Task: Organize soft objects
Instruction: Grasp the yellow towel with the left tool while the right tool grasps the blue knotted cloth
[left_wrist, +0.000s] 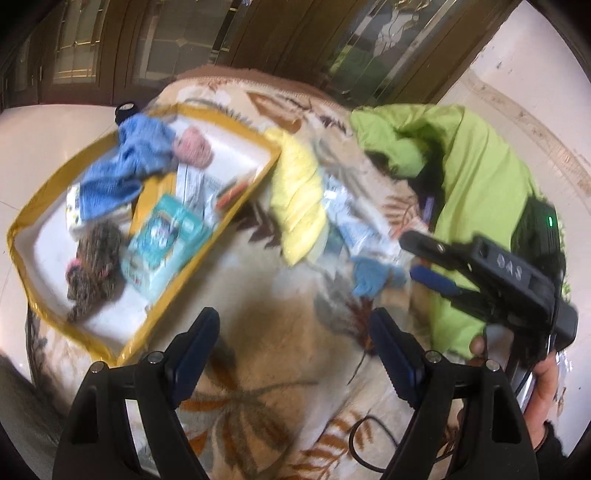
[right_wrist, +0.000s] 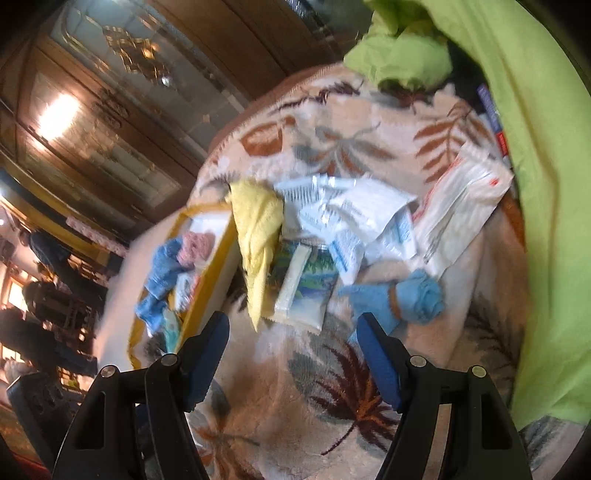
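The left gripper (left_wrist: 295, 332) hangs with its jaws wide apart and nothing between them above a leaf-patterned blanket (left_wrist: 273, 295). On the blanket, up and to the left of the gripper, lies a yellow-edged tray (left_wrist: 37, 254) holding a blue cloth (left_wrist: 125, 166), a pink knitted thing (left_wrist: 194, 147), a brown woolly thing (left_wrist: 94, 262) and a teal packet (left_wrist: 166, 240). Just right of the tray lie a yellow cloth (left_wrist: 297, 195), white packets (left_wrist: 354, 225) and a blue glove (left_wrist: 373, 277); further right a green cloth (left_wrist: 472, 177) is heaped, and in front of it the right gripper (left_wrist: 417, 254), held by a hand (left_wrist: 543, 376), stands open and empty.
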